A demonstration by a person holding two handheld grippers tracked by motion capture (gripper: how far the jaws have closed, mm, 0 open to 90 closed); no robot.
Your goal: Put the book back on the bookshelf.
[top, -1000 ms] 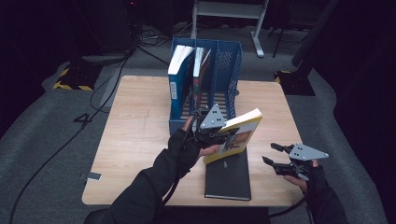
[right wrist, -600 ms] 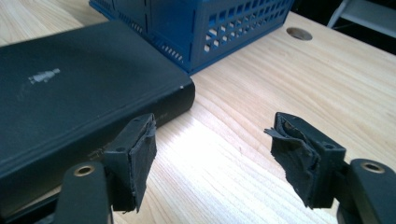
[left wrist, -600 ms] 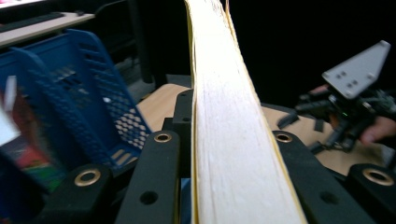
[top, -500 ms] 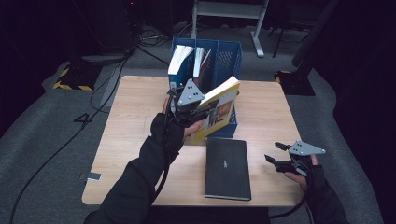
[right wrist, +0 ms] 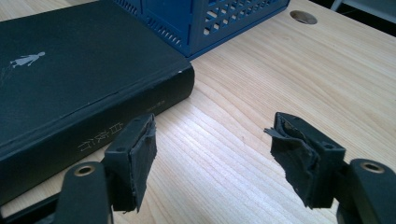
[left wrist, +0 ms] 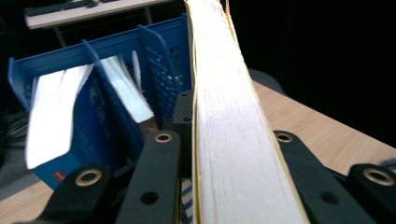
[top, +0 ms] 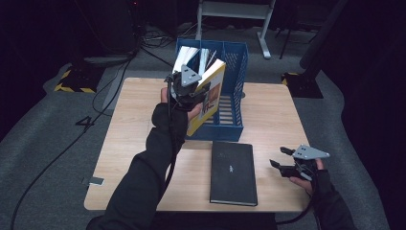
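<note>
Since the earlier frame: yellow-covered paperback book [top: 207,96] carried up from above the black book toward the blue plastic slotted file rack [top: 234,86].

Left gripper [top: 187,86]: jaws pinching the paperback [left wrist: 233,140] across its thickness, page edges rising between the fingers; rack dividers [left wrist: 154,70] just beyond the fingertips.

Right gripper [top: 287,165]: jaws have just been opening, now spread with nothing between them; black hardcover book [right wrist: 70,79] flat on the light wooden table [right wrist: 280,70], just ahead of one finger [right wrist: 140,154].

Handling note: likely best to turn the paperback upright, line it up with an empty slot, lower without striking dividers, then release.
</note>
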